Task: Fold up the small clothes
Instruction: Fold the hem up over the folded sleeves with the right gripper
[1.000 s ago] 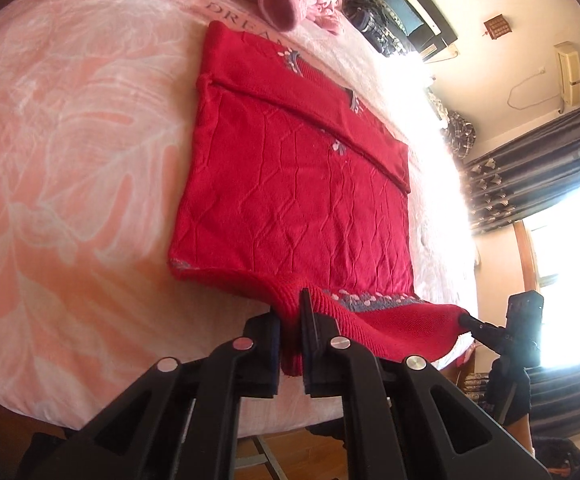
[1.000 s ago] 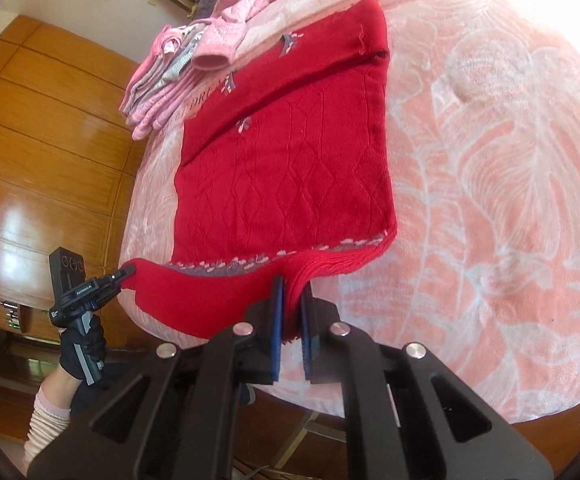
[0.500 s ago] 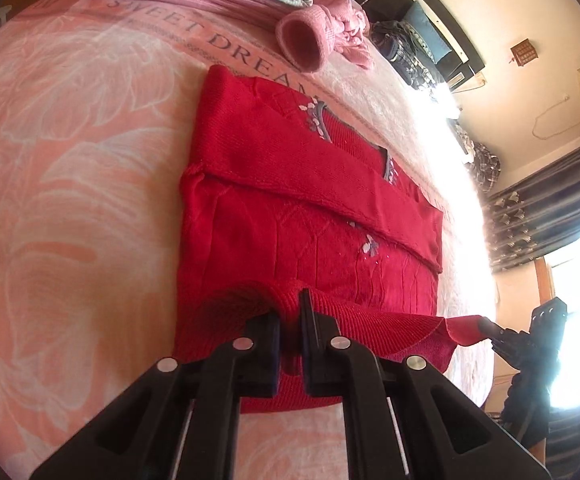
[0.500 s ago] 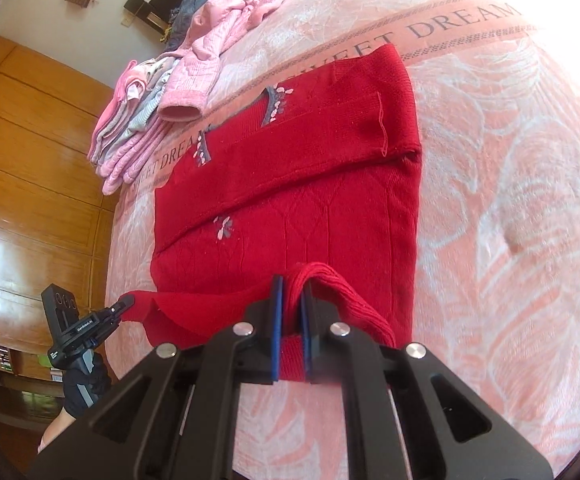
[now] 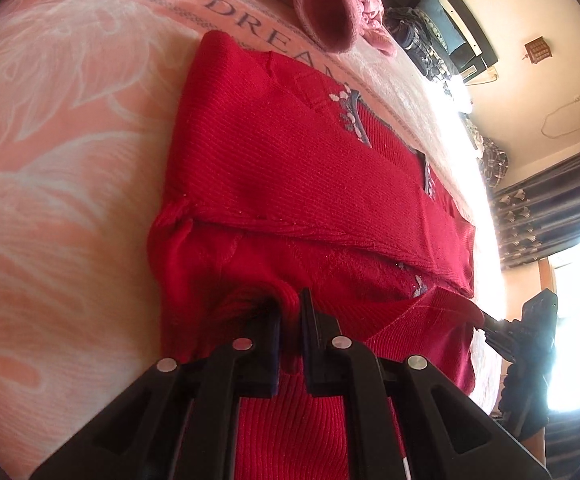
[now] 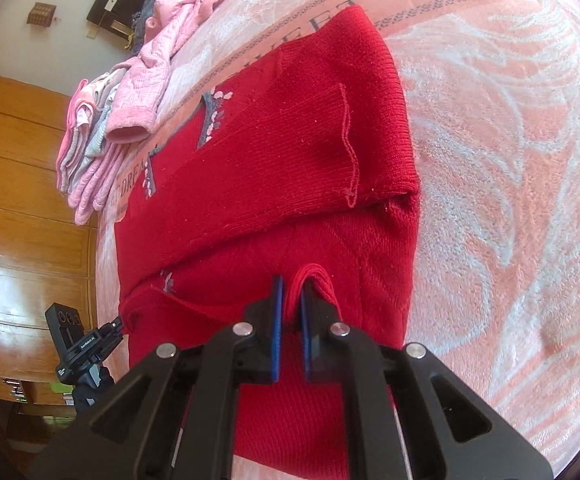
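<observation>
Left wrist view: left gripper clamped on the near hem of the red sweater; soft, limp knit, likely light, best pinched at hem corners; spread on the pink bed, sleeve folded across.

Right wrist view: right gripper pinching the other hem corner; ribbed red knit, flower trim at the collar.

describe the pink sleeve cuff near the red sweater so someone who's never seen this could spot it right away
Start at the pink bedspread and its printed band of lettering, which the red sweater partly covers. Just past the sweater's far edge lies a heap of pale pink clothes. The cuff is the one round, open tube end of ribbed pink knit that points toward the sweater, while the rest are flat folds.
</observation>
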